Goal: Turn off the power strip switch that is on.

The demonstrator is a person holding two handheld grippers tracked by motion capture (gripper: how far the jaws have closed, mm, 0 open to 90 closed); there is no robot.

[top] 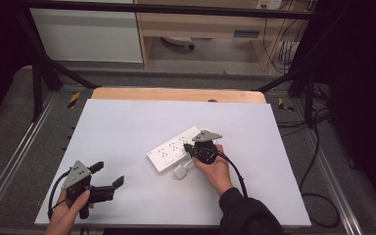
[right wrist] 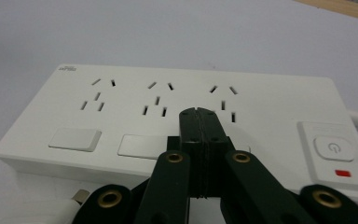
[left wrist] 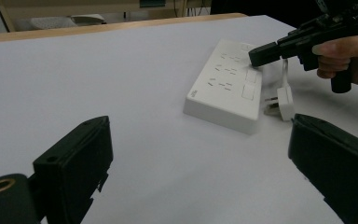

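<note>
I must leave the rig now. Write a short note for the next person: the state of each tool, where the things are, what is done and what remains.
Left tool: open, holding nothing, near the table's front left corner.
Right tool: jaws closed together with nothing between them, tip over the power strip near its row of switches.
The power strip lies flat mid-table; a white plug rests loose on the table by its near edge.
Done: nothing is plugged in yet.
Left: probably press a switch or insert the plug.

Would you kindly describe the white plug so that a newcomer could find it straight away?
Start at the white table and find the white power strip right of its middle. The white plug lies loose at the strip's near side, just left of the right gripper. Unlike the long strip, it is a small block with metal pins.
</note>
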